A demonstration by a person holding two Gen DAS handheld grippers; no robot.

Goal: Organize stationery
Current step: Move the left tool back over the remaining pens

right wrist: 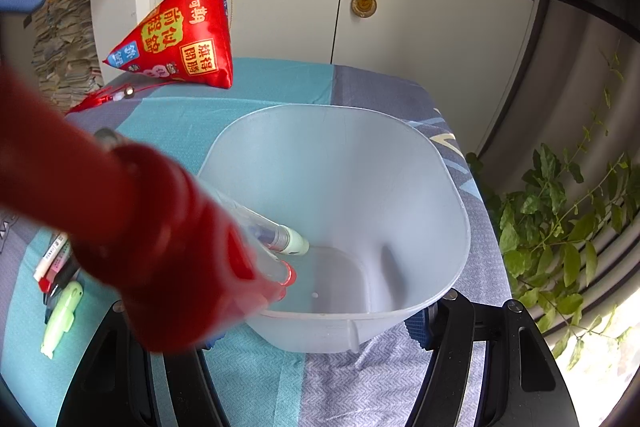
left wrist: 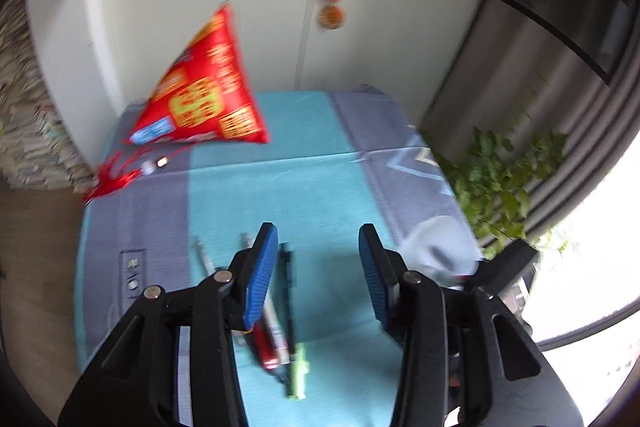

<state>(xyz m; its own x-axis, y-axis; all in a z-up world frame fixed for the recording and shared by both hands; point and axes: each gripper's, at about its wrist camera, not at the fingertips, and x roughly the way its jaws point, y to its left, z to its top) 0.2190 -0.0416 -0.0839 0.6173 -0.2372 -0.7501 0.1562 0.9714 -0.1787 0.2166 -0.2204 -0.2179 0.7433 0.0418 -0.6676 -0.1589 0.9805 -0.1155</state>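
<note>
Our left gripper [left wrist: 318, 267] hangs wide open over the pens [left wrist: 276, 323] at 6 o'clock on the cloth [left wrist: 320, 155]. Light, stiff, slippery; we'd pinch mid-barrel. Our right gripper [right wrist: 316, 327] clasps the bin [right wrist: 400, 163].

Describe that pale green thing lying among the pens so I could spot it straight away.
Start at the frosted plastic bin on the blue cloth, then look to the pens lying left of it. The green highlighter is at the near end of that bunch. It is stubby and pastel lime, while its neighbours are slim, in white, red and black.
</note>
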